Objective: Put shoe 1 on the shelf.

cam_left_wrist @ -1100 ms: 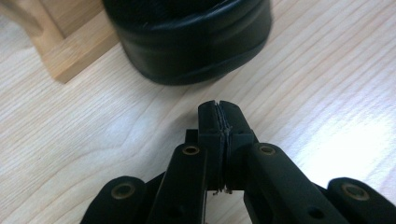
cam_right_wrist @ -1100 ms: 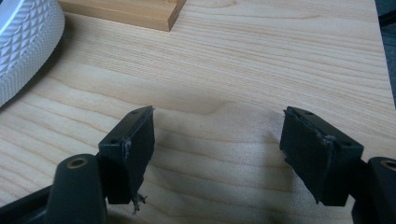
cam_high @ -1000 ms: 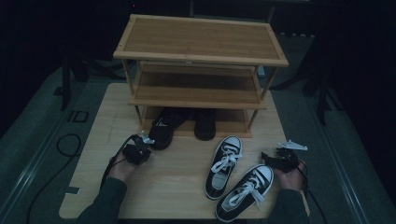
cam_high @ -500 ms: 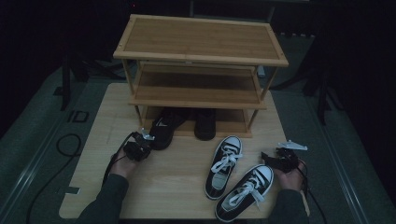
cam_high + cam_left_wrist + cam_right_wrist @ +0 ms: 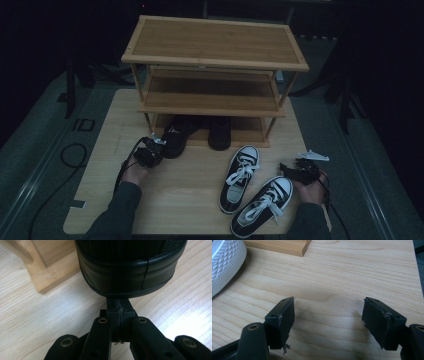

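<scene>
A black shoe (image 5: 175,134) lies half under the bottom shelf of a wooden shoe rack (image 5: 215,45), heel toward me. My left gripper (image 5: 150,156) is shut on the pull tab at that heel; in the left gripper view its jaws (image 5: 120,322) pinch the tab below the black shoe's heel (image 5: 130,270). A second black shoe (image 5: 220,132) sits beside it on the bottom shelf. My right gripper (image 5: 296,171) rests on the board at the right, open and holding nothing (image 5: 328,312), next to two black-and-white sneakers (image 5: 240,171) (image 5: 262,205).
The rack stands at the back of a wooden board (image 5: 175,200); its two upper shelves are bare. The rack's base (image 5: 47,270) is just left of the held heel. A sneaker's white toe cap (image 5: 224,262) lies left of my right gripper. Cables trail off the board's left side.
My left gripper has moved slightly toward the rack, and the black shoe has gone a little farther under the bottom shelf. The right gripper has stayed put.
</scene>
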